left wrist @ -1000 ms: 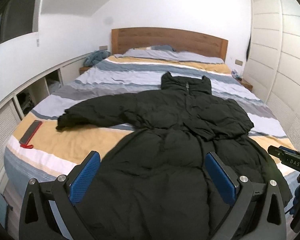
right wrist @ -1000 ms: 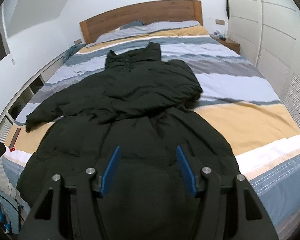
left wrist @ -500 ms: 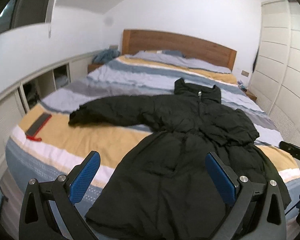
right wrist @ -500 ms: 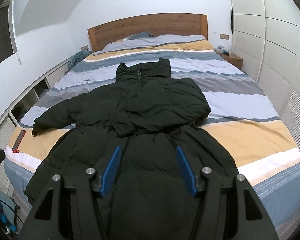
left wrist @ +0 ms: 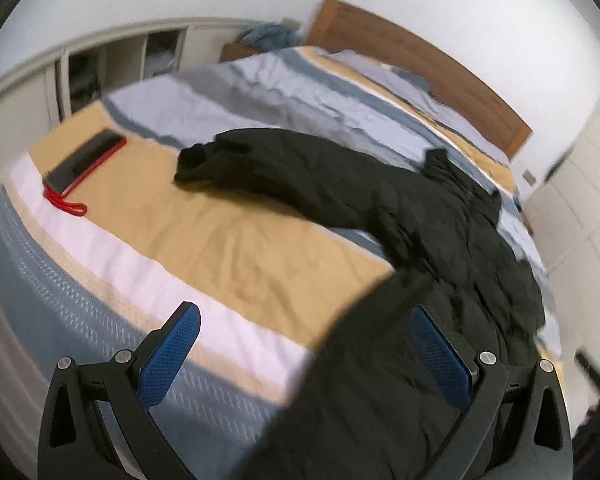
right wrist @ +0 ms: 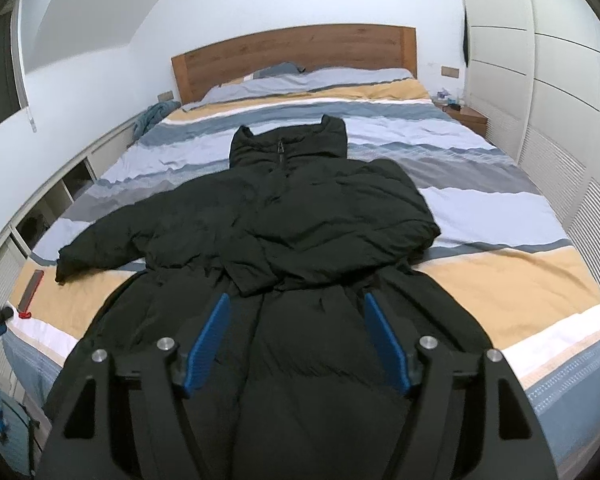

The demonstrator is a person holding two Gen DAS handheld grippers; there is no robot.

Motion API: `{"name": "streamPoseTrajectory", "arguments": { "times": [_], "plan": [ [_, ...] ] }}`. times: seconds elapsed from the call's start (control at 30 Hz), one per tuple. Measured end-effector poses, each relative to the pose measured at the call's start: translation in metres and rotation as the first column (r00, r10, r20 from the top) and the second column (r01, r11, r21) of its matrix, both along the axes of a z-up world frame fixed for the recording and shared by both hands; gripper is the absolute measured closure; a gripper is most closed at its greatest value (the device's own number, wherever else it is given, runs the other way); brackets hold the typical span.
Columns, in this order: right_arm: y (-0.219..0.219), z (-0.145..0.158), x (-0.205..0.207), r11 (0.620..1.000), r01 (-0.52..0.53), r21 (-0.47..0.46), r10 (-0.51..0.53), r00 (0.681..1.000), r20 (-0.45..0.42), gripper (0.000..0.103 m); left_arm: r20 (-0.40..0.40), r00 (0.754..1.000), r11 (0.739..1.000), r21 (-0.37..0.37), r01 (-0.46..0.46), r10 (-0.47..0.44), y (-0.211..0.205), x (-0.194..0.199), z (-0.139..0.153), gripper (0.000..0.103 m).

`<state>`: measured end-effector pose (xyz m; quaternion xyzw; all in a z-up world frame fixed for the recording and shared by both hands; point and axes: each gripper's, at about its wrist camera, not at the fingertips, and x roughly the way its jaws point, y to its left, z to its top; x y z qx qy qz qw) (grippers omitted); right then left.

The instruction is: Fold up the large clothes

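The long black puffer coat (right wrist: 300, 240) lies spread across the middle of the striped bed (right wrist: 500, 208). The right gripper (right wrist: 298, 344), at the lower centre, has just been widening its jaws and grasps nothing. The left gripper (left wrist: 304, 356) gapes wide above the coat's hem, empty.

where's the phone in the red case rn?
The phone lies flat on the bed's tan stripe near the foot-end left corner in the left wrist view, apart from the black coat's outstretched sleeve cuff.
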<state>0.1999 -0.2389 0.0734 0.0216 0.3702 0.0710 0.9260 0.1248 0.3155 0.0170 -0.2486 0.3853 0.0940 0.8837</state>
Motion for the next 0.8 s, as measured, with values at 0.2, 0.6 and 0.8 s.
{"name": "streamPoseTrajectory", "arguments": {
  "times": [0.2, 0.6, 0.8],
  "plan": [
    [0.005, -0.022, 0.024, 0.999, -0.003, -0.032, 0.001, 0.999, -0.053, 0.035, -0.049, 0.994, 0.982, -0.157, -0.109, 0.102, 0.079, 0.064, -0.036, 0.002],
    [-0.027, -0.042, 0.056, 0.993, 0.079, -0.093, -0.088, 0.992, -0.096, 0.035, -0.047, 0.966, 0.798, -0.553, -0.239, 0.256, 0.156, 0.152, -0.108, 0.02],
    [-0.028, -0.052, 0.066, 0.991, 0.071, -0.117, -0.084, 0.99, -0.113, 0.035, -0.076, 0.951, 0.702, -0.657, -0.275, 0.301, 0.159, 0.164, -0.139, 0.083]
  ]
}}
